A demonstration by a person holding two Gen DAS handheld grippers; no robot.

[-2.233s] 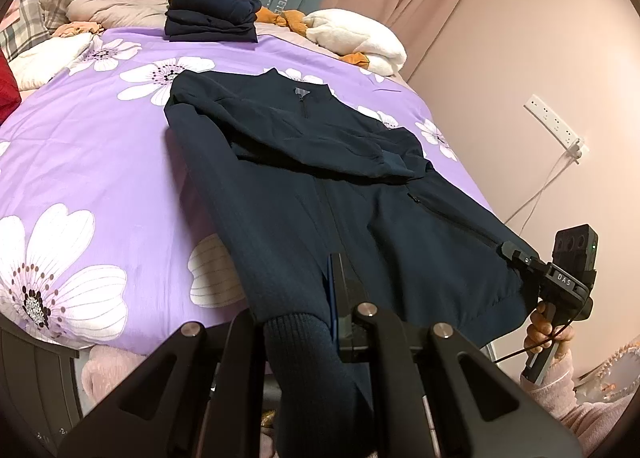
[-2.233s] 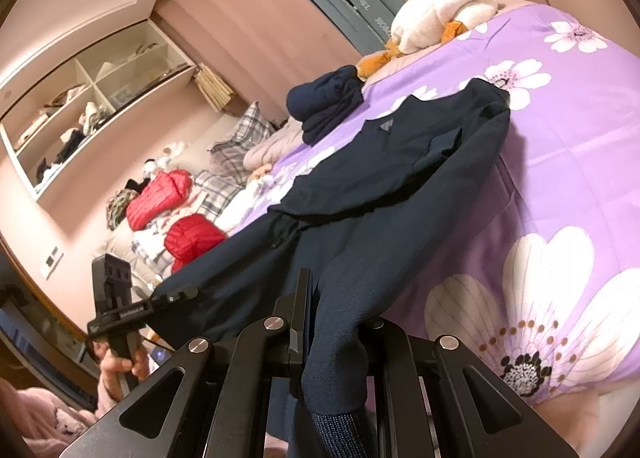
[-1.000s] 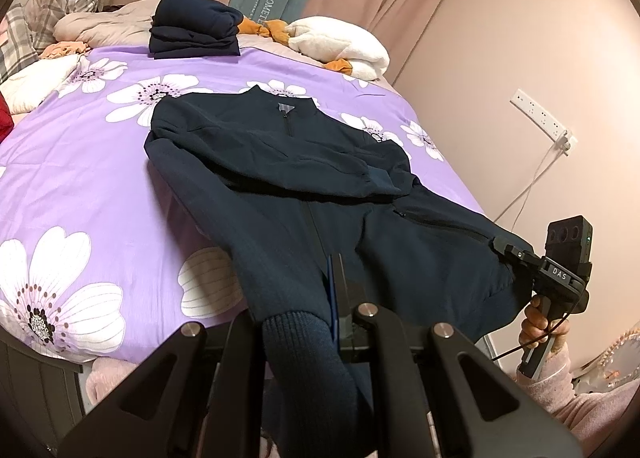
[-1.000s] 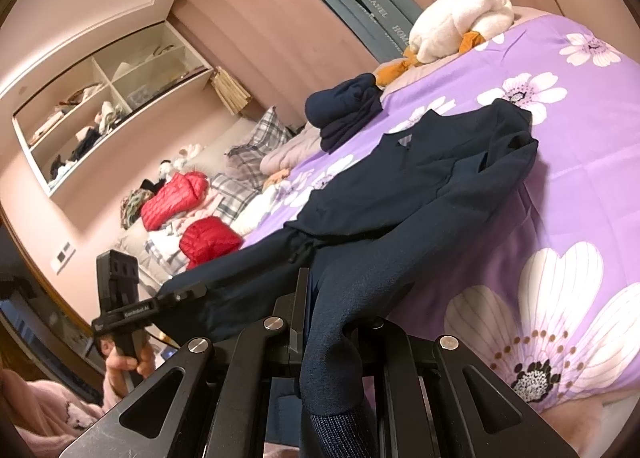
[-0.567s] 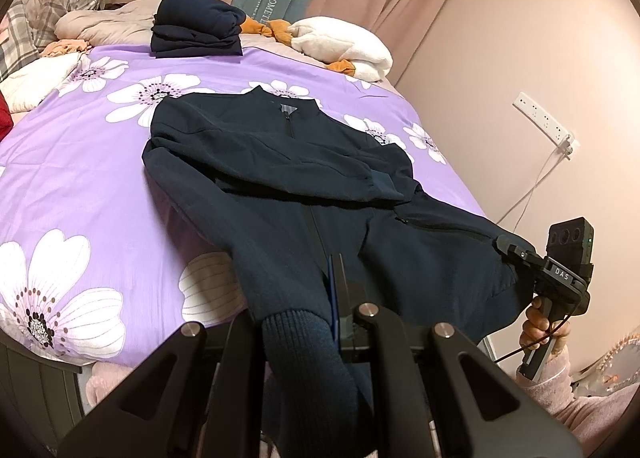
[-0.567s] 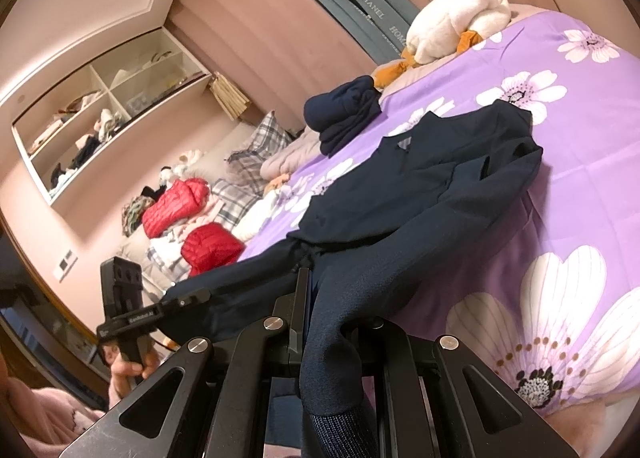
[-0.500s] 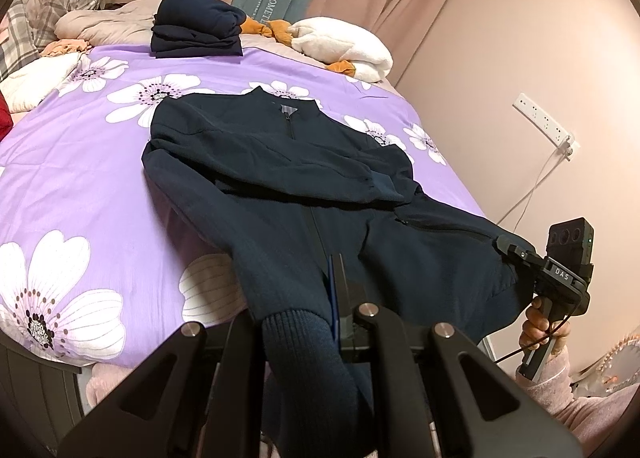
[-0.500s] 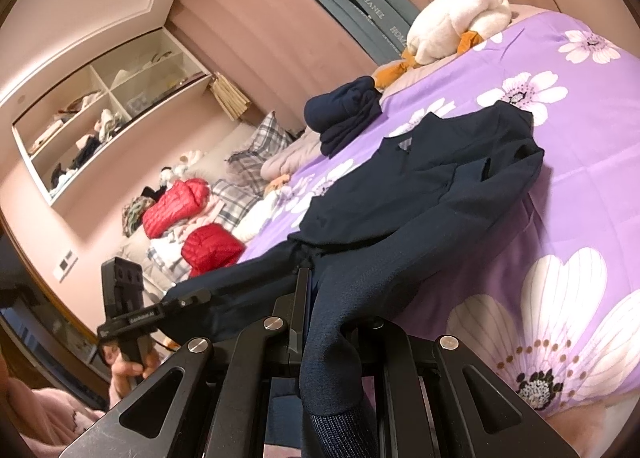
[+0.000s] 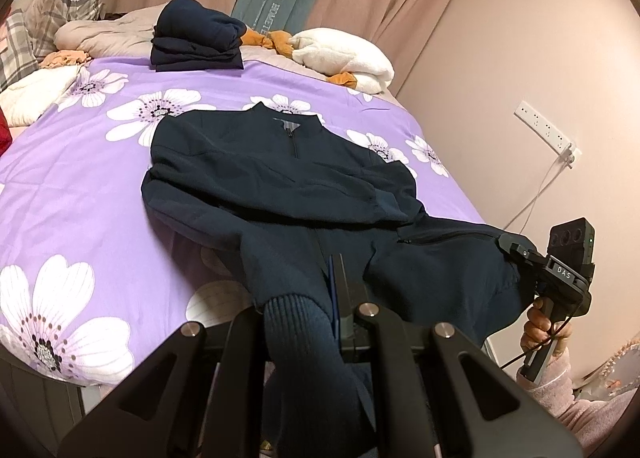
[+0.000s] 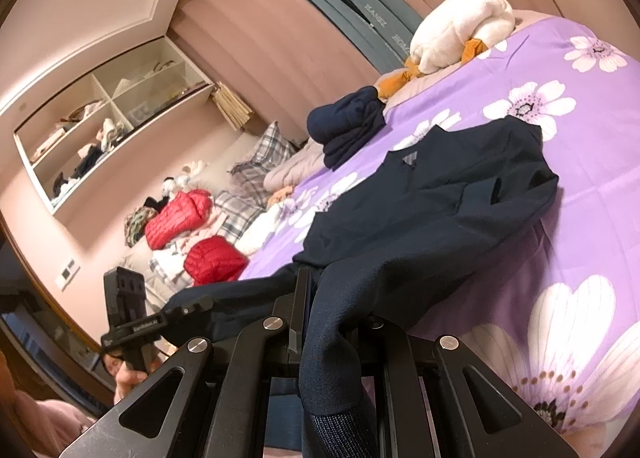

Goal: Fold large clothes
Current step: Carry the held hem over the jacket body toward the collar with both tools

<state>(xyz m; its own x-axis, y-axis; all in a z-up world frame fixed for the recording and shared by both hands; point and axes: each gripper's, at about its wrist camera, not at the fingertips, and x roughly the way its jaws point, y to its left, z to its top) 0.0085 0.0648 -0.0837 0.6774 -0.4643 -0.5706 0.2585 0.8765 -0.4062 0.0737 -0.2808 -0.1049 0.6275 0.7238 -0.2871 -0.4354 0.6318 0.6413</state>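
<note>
Now both claws, left gripper (image 9: 334, 290) and right gripper (image 10: 304, 298), are clamping the navy jacket (image 9: 280, 177), collar lying at twelve o'clock on the purple bedspread (image 9: 80, 185).

Jacket (image 9: 280, 173) on floral bed (image 9: 80, 177)

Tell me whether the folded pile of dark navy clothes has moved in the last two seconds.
No. The folded navy pile still sits at the far edge of the purple flowered cover, just left of the white plush toy.
</note>
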